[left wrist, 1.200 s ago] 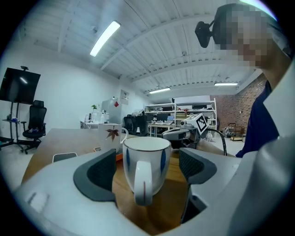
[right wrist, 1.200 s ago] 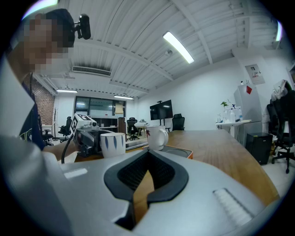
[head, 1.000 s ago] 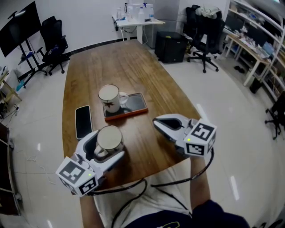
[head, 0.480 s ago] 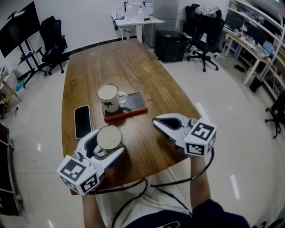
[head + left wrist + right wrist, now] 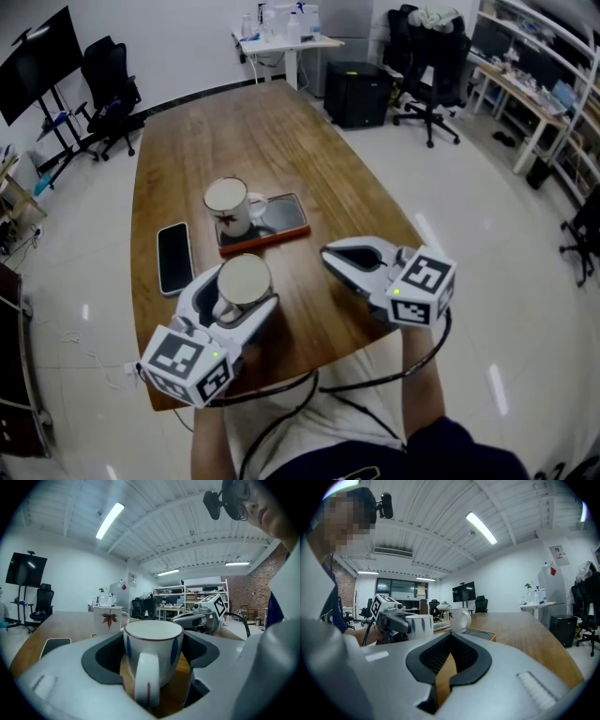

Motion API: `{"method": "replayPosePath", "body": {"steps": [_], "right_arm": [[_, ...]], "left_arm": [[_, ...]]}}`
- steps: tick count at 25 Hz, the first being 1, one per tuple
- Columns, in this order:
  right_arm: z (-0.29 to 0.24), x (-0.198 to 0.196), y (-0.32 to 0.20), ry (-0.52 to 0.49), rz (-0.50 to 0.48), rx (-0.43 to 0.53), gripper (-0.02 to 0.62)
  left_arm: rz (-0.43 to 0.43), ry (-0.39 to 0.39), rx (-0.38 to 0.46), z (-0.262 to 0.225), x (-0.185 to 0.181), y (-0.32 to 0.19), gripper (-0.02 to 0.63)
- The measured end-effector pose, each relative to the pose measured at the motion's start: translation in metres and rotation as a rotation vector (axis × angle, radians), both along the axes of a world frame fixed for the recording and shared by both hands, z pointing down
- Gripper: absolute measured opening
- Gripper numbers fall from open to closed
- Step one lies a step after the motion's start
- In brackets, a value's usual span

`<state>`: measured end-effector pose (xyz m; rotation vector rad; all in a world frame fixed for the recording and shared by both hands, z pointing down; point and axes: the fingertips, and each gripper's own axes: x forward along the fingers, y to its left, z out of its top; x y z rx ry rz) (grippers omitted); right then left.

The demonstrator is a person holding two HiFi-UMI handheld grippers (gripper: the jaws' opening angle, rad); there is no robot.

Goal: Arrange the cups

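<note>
- Your left claw [image 5: 241,291] is clamped on the striped cup [image 5: 243,277], one jaw pressing on each side of its wall.
- That cup stands upright with its mouth up, and its handle points back at you, into the claw's body.
- It sits over the near left part of the tabletop [image 5: 244,141], just near of the tray [image 5: 286,234] and right of the phone [image 5: 174,256].
- The leaf cup [image 5: 229,204] stands upright on the tray's left end, with its handle pointing right.
- Your right claw [image 5: 330,255] is closed with nothing between its jaws, near the tabletop's right edge.
- Since a second ago the left claw and its cup have shifted right and a little farther, closer to the tray. The right claw is where it was.
</note>
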<state>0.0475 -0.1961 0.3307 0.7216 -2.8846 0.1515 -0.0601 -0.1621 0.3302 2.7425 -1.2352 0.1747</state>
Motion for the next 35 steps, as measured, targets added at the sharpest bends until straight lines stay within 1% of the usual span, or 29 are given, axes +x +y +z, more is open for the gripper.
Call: {"method": "replayPosePath", "body": {"steps": [4,6,7,10,12,18,21,24,27,30,35], "right_arm": [[-0.002,-0.001,0.002,0.001,-0.004,-0.001,0.005],[-0.002,0.001,-0.001,0.003,0.021,0.0,0.005],[-0.001,0.005,-0.005,0.003,0.06,0.0,0.005],[0.003,0.025,-0.025,0.008,0.222,-0.002,0.005],[0.007,0.033,-0.031,0.012,0.28,-0.006,0.005],[0.008,0.034,-0.031,0.009,0.282,-0.006,0.005],[0.008,0.034,-0.032,0.009,0.281,-0.001,0.005],[0.011,0.033,-0.032,0.01,0.276,0.003,0.005],[0.011,0.033,-0.03,0.013,0.28,-0.005,0.005],[0.008,0.032,-0.031,0.01,0.276,-0.002,0.005],[0.01,0.029,-0.029,0.008,0.281,-0.004,0.005]], "left_arm": [[-0.071,0.005,-0.003,-0.001,0.013,-0.018,0.388],[-0.102,0.004,-0.011,0.0,0.023,-0.027,0.388],[-0.119,0.003,-0.014,0.001,0.028,-0.032,0.388],[-0.191,0.001,-0.019,0.004,0.047,-0.05,0.388],[-0.252,-0.005,-0.019,0.007,0.058,-0.06,0.388],[-0.441,-0.01,-0.024,0.01,0.069,-0.091,0.39],[-0.511,-0.007,-0.019,0.009,0.066,-0.102,0.39],[-0.54,-0.005,0.004,0.005,0.063,-0.104,0.39],[-0.556,-0.006,0.069,-0.007,0.061,-0.098,0.388],[-0.543,0.008,0.121,-0.016,0.064,-0.099,0.388],[-0.582,0.037,0.127,-0.016,0.053,-0.114,0.388]]}}
